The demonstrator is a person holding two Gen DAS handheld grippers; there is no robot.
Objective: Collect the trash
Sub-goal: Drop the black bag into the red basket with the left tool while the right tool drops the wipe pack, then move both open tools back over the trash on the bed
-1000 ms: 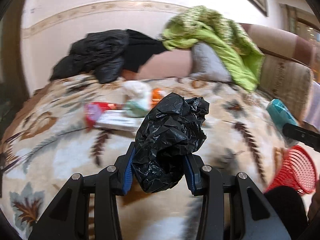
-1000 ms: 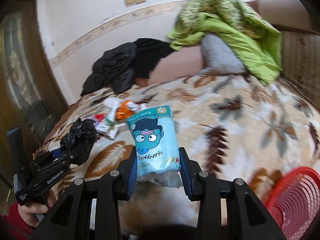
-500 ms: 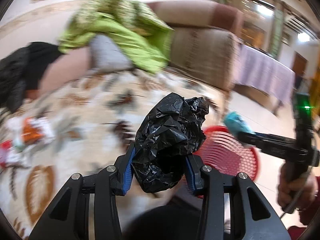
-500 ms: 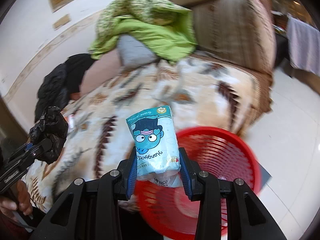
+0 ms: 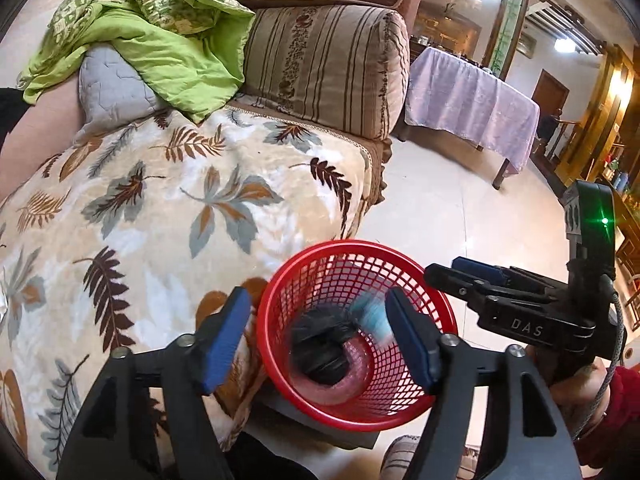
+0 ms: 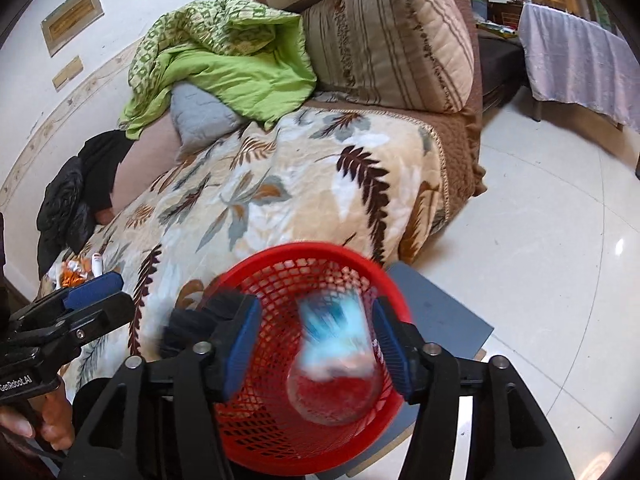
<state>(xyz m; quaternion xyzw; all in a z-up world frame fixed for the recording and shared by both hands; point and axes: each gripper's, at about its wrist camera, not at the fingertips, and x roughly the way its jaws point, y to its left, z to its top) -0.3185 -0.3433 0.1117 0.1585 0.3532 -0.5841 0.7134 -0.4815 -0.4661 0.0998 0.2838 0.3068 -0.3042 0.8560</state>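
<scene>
blue packet (image 6: pixel 334 334) and black bag (image 5: pixel 320 344) are dropping into red basket (image 5: pixel 400 410); both light, crushable; i'm holding both grippers' fingers apart.

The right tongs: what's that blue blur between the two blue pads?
A blue snack packet, blurred and apparently dropping into the red basket under the open right tongs; the right wrist view shows it.

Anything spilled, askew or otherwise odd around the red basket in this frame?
Nothing spilled. The black bag and blue packet are motion-blurred inside the red basket, apparently mid-drop beneath the open left gripper and right gripper. Some wrappers lie at the blanket's far end.
</scene>
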